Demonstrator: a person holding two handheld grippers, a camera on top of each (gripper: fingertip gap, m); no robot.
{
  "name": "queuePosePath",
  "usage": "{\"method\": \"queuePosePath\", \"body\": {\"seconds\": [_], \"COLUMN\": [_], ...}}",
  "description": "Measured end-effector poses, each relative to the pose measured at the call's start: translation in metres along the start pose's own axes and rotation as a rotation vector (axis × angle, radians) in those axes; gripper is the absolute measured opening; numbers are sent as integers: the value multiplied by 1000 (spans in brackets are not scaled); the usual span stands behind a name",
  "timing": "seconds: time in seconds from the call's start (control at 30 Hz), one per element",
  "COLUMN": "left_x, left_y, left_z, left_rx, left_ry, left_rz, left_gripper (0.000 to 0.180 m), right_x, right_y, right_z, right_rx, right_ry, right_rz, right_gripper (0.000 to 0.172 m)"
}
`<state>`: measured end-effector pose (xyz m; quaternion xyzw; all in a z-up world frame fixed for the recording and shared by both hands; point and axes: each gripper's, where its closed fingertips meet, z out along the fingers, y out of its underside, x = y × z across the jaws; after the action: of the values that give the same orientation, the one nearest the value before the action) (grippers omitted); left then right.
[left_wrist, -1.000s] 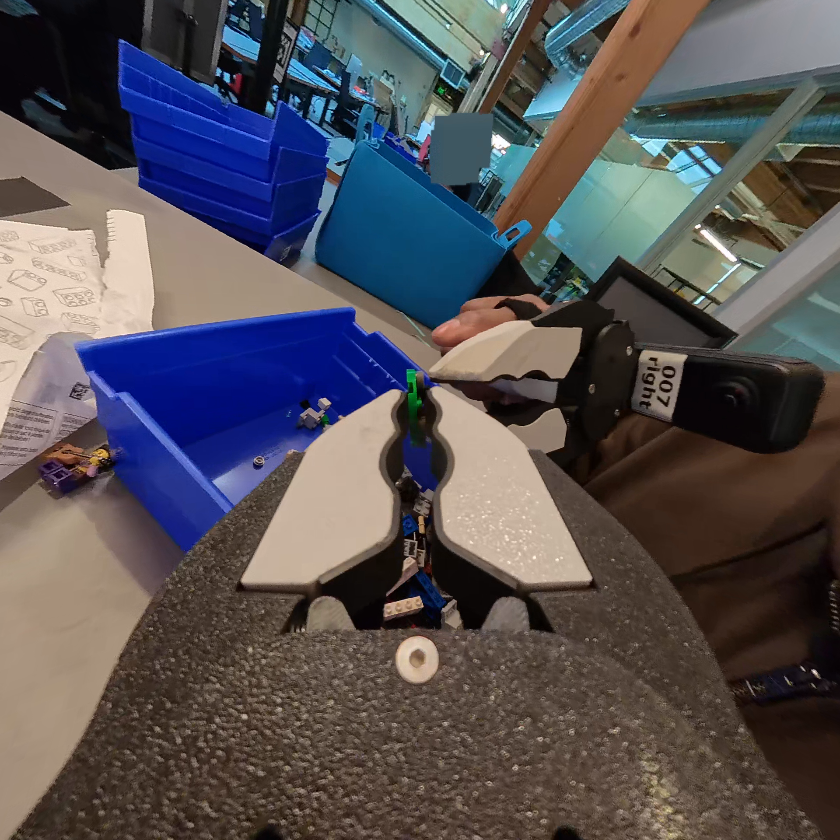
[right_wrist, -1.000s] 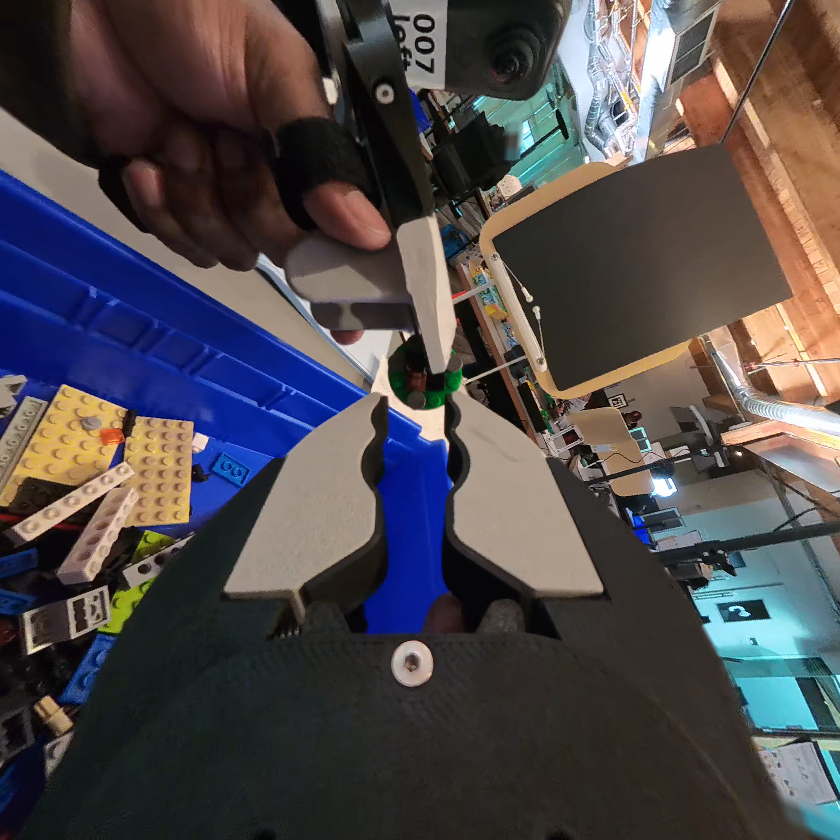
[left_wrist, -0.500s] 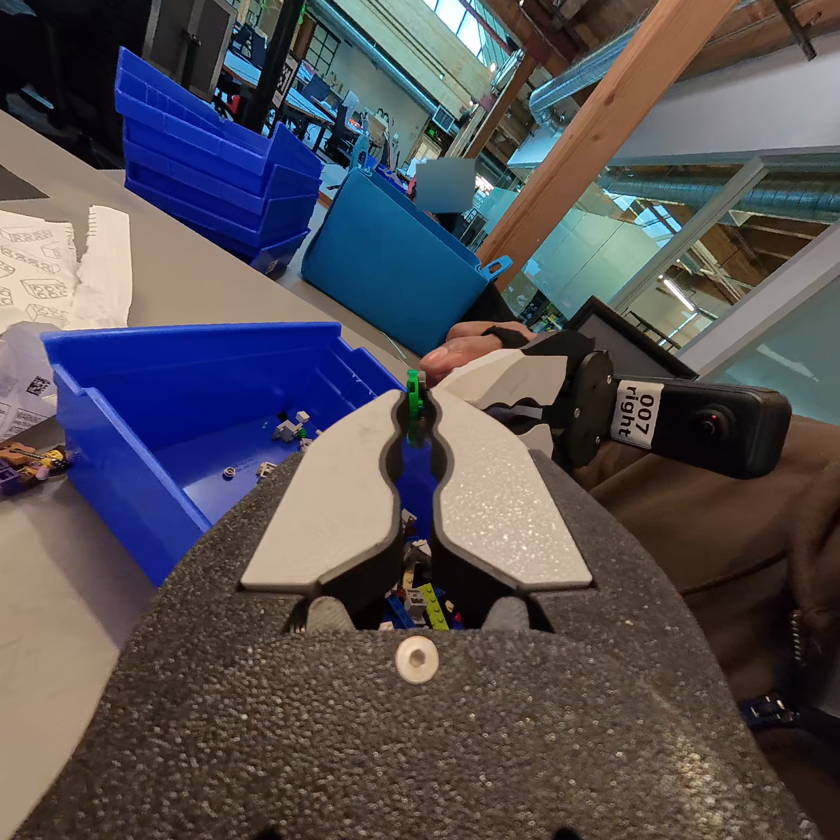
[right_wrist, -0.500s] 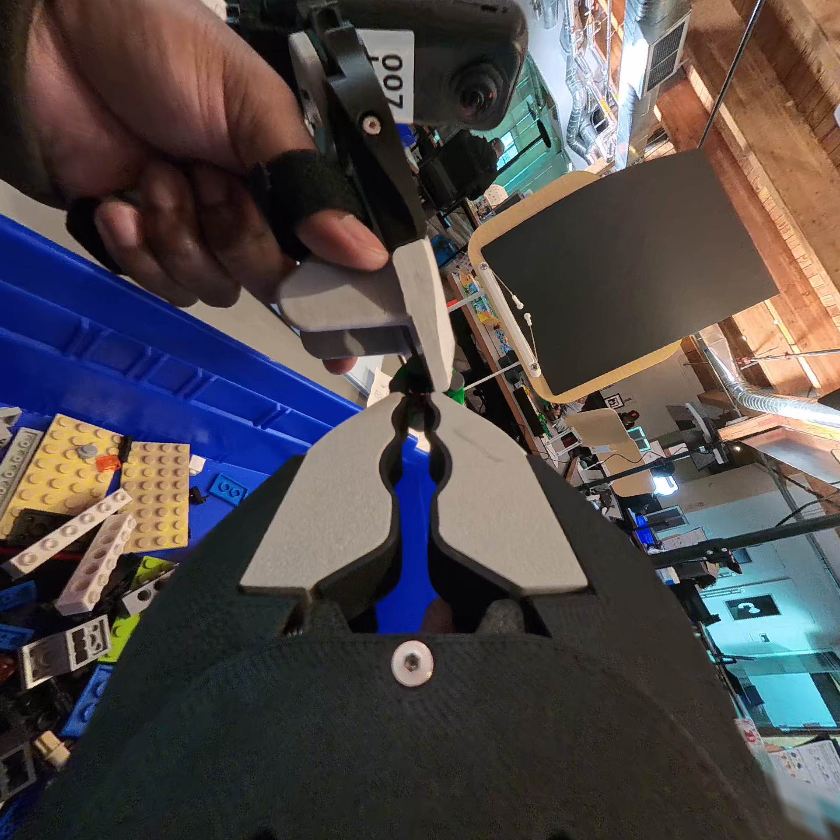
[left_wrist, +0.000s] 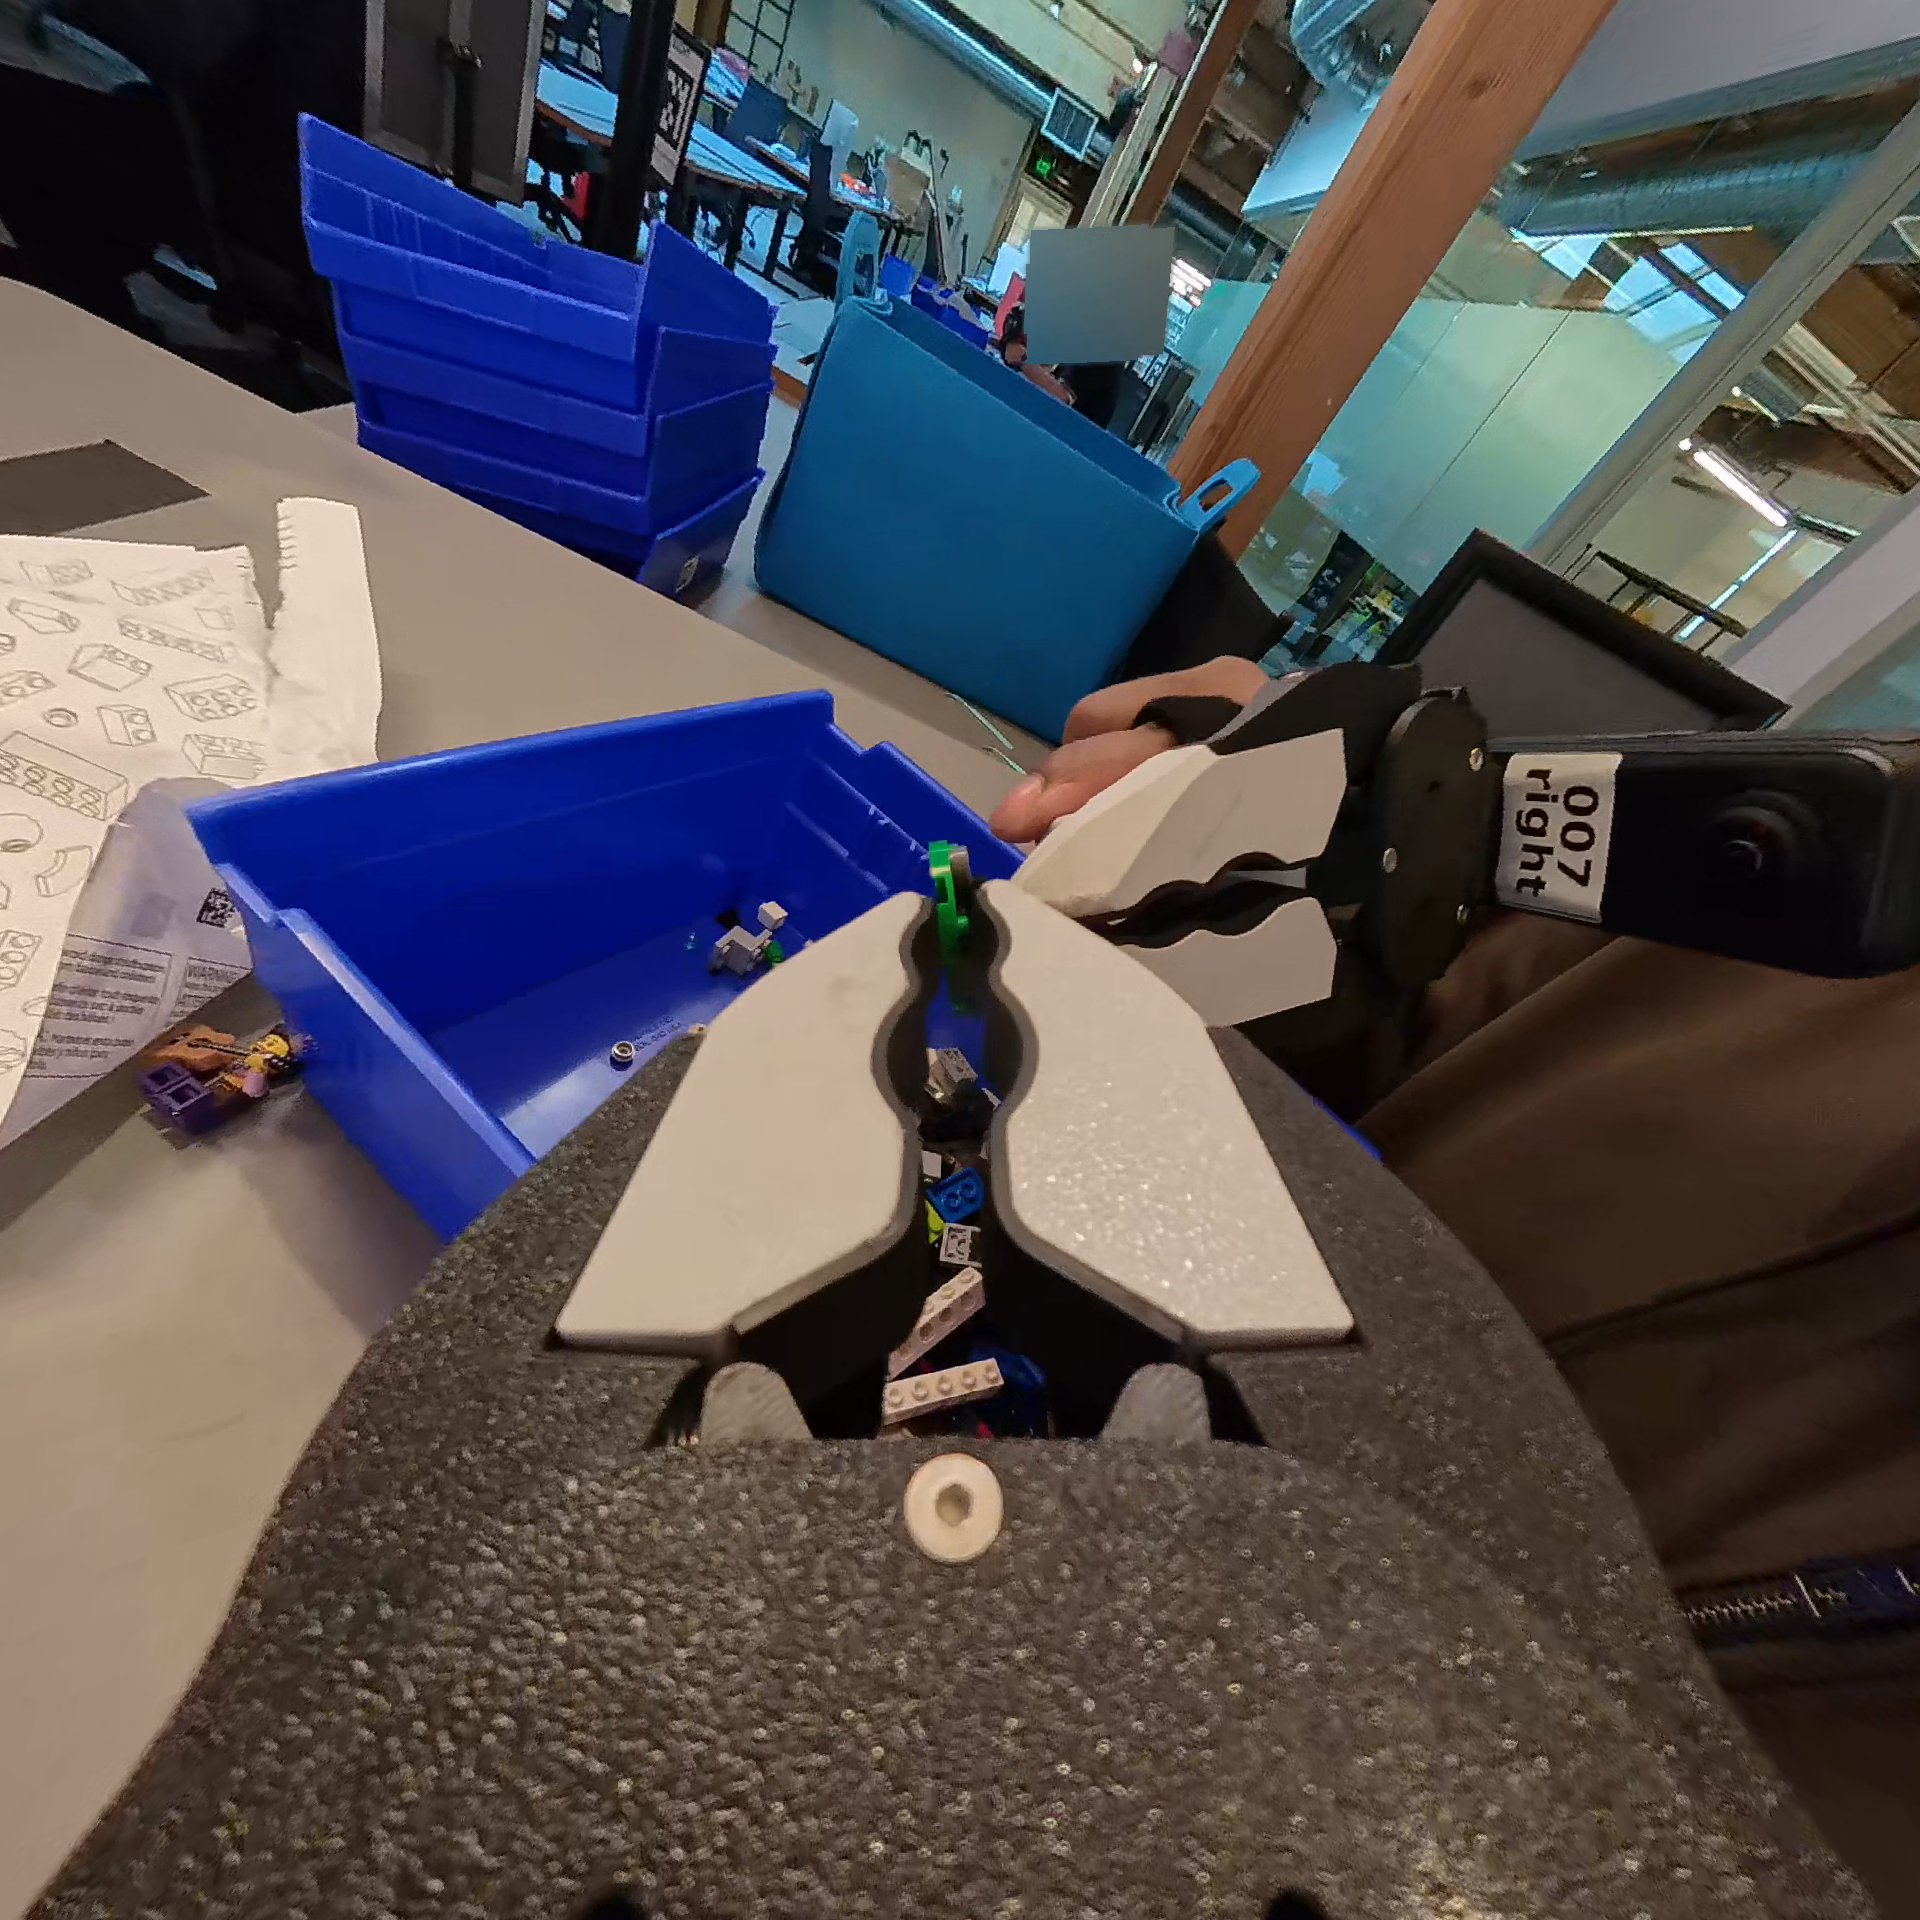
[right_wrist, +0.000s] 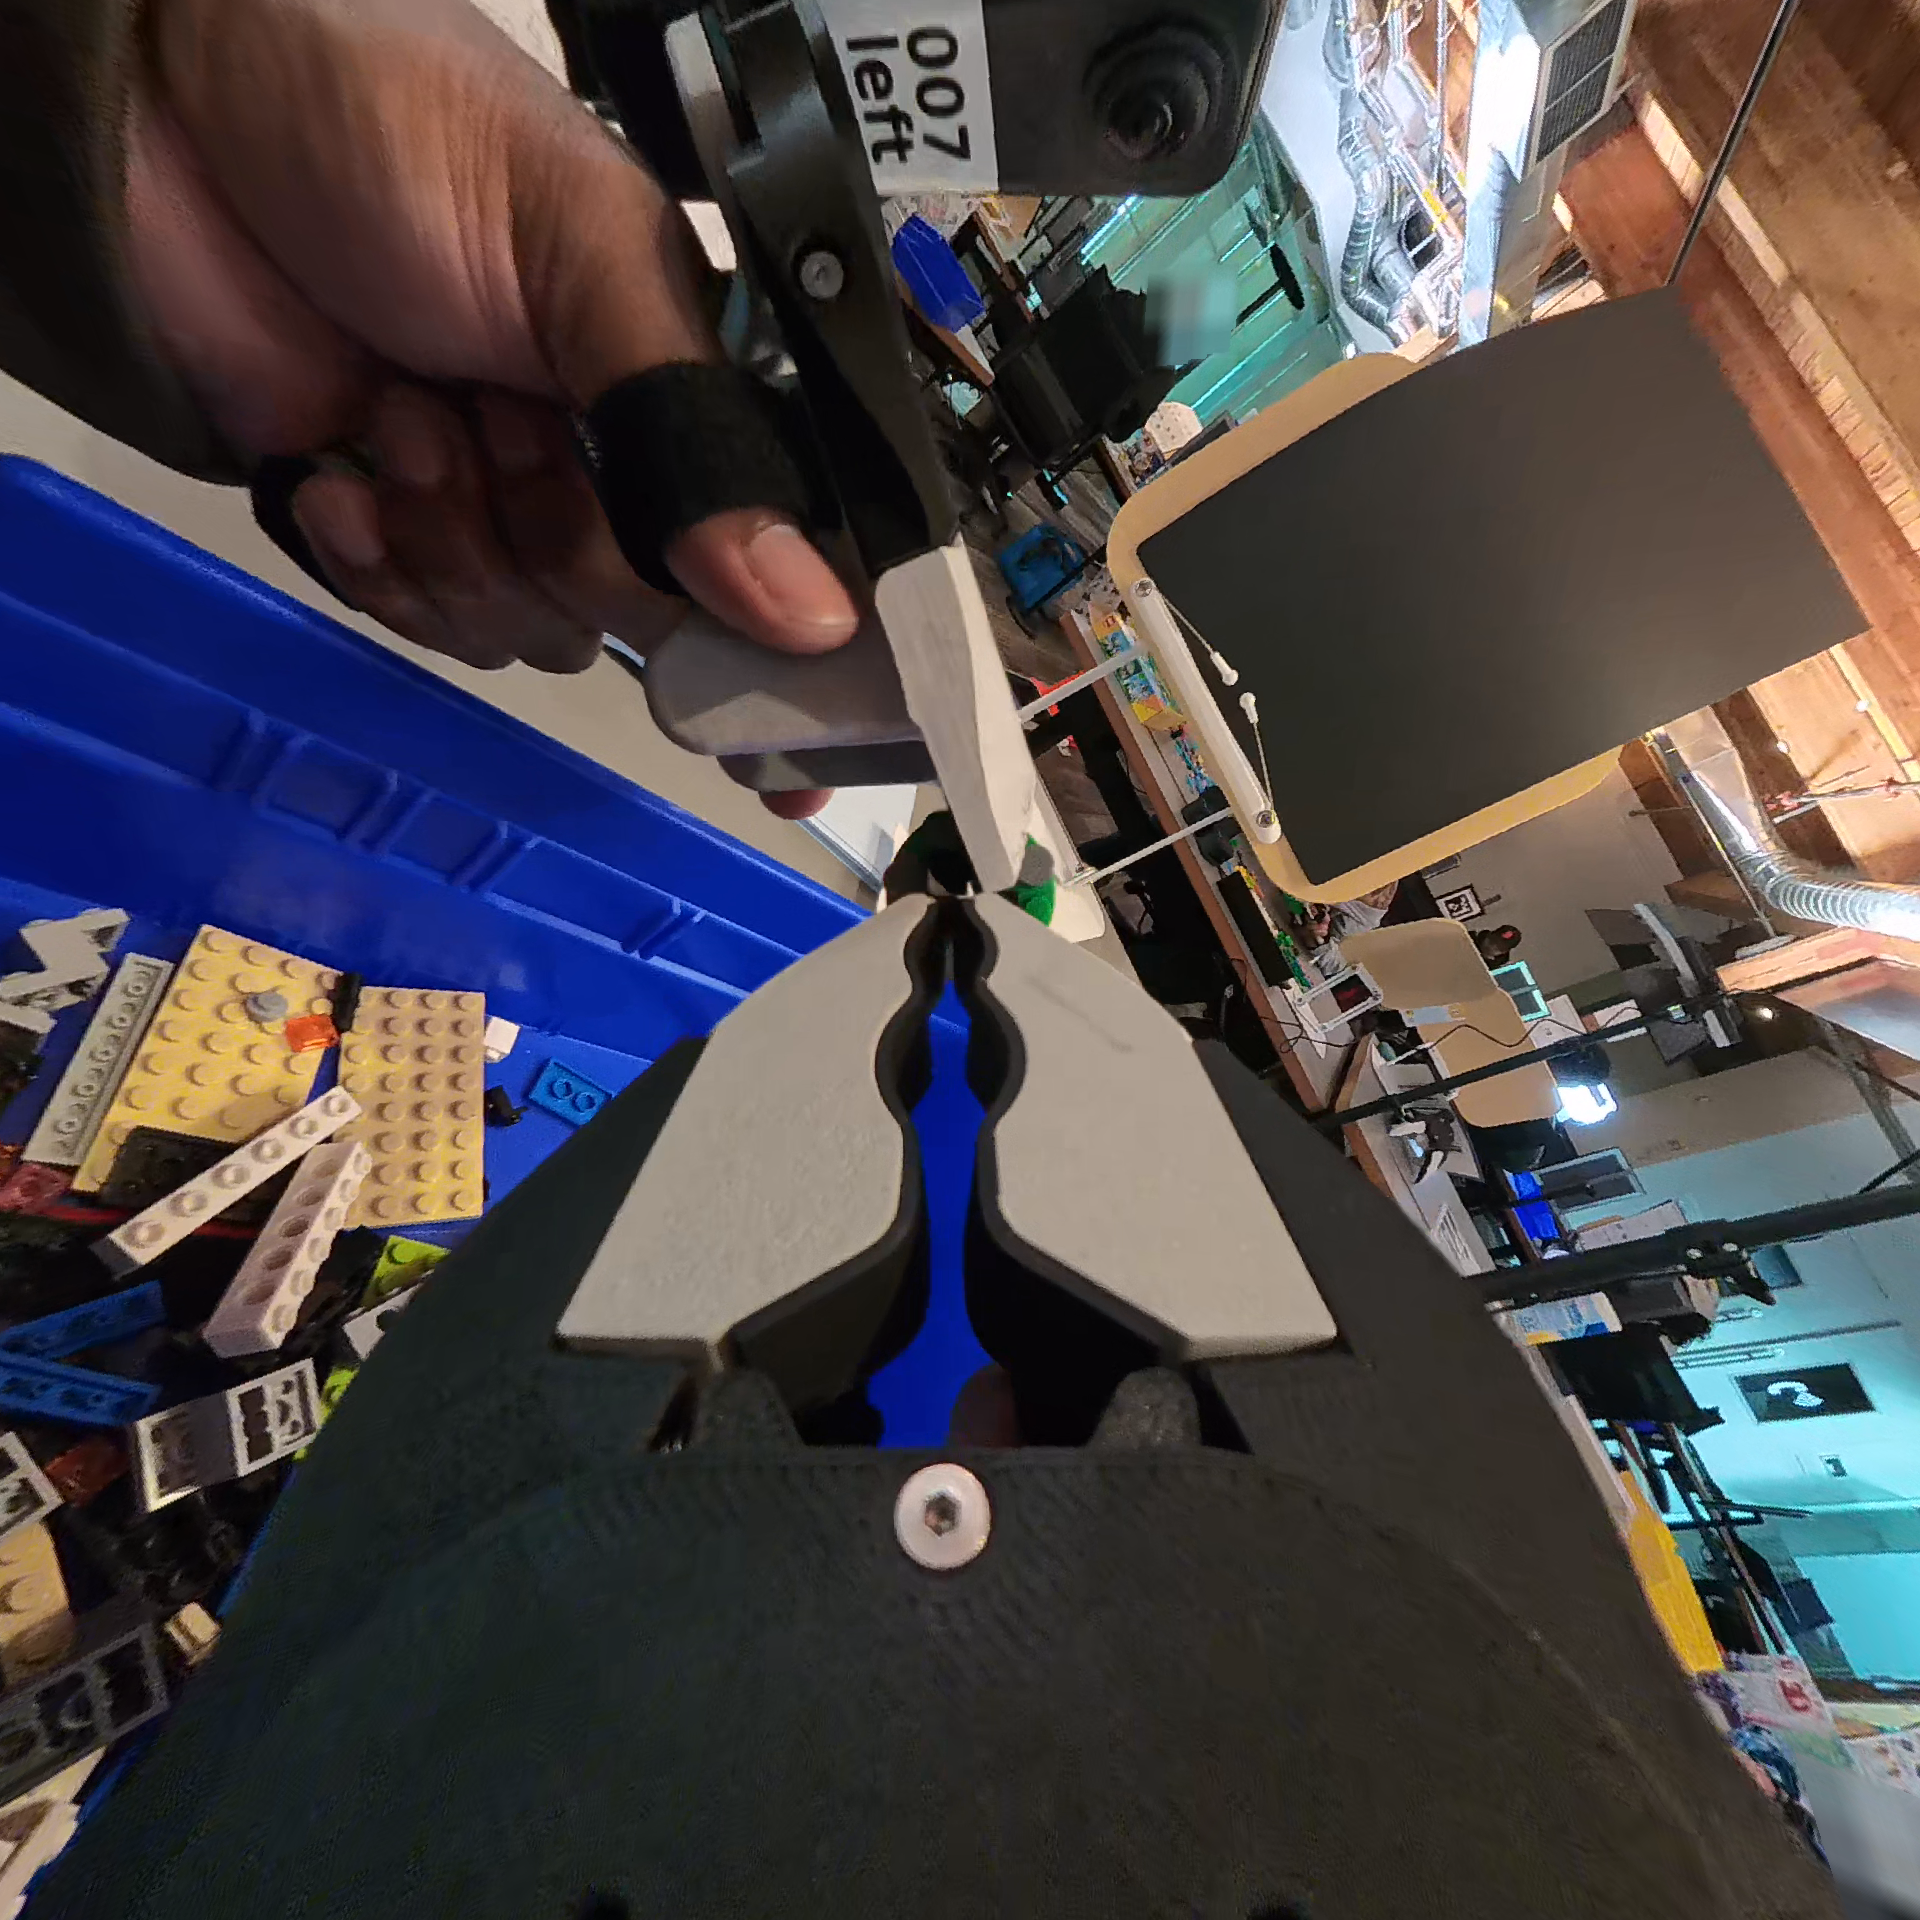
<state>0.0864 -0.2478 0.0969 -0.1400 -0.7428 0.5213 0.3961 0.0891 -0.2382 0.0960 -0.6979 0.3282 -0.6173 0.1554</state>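
Note:
My left gripper (left_wrist: 956, 920) is shut on a small green round toy piece (left_wrist: 945, 883), held edge-on above the far corner of a blue bin (left_wrist: 468, 852). My right gripper (left_wrist: 1049, 894) comes in from the right, shut, with its tips against that piece. In the right wrist view the right gripper (right_wrist: 951, 909) is closed at the dark middle of the green piece (right_wrist: 1039, 894), just under the left gripper's fingers (right_wrist: 966, 727). I cannot tell whether it pinches any part. A hand (right_wrist: 416, 312) holds the left gripper.
A blue bin wall (right_wrist: 416, 790) borders a pile of loose bricks (right_wrist: 312, 1091) below both grippers. On the grey table lie printed paper (left_wrist: 125, 675) and a purple minifigure (left_wrist: 223, 1065). Stacked blue bins (left_wrist: 540, 395) and a light blue tote (left_wrist: 966, 540) stand behind.
My right gripper closed from open to shut at the green piece. The left gripper kept its hold on the piece; both shifted slightly over the bin.

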Motion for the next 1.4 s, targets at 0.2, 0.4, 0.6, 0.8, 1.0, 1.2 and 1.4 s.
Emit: {"method": "queuePosePath", "body": {"seconds": [0.2,0.4,0.6,0.8,1.0,1.2,1.4], "left_x": [-30,-9,-3,2,2,4,1], "left_y": [-19,-13,-11,-9,-4,-3,-11], "left_z": [-27,-13,-7,-4,-4,-3,-2], "left_rx": [90,73,82,84,51,37,130], "left_ry": [-96,33,79,93,79,51,-15], "left_rz": [-31,-67,-105,-152,-135,-67,-42], "left_gripper": [4,5,5,5,5,5,5], "right_x": [0,1,10,7,3,4,12], "right_y": [-10,21,6,4,6,7,10], "right_z": [-20,-10,-9,-2,0,-2,0], "right_rx": [52,-71,-13,-32,-57,-35,-59], "right_ry": [-2,-14,32,79,94,24,86], "right_rz": [38,69,80,-50,-175,-81,53], "right_gripper": [2,6,14,16,12,6,6]}}
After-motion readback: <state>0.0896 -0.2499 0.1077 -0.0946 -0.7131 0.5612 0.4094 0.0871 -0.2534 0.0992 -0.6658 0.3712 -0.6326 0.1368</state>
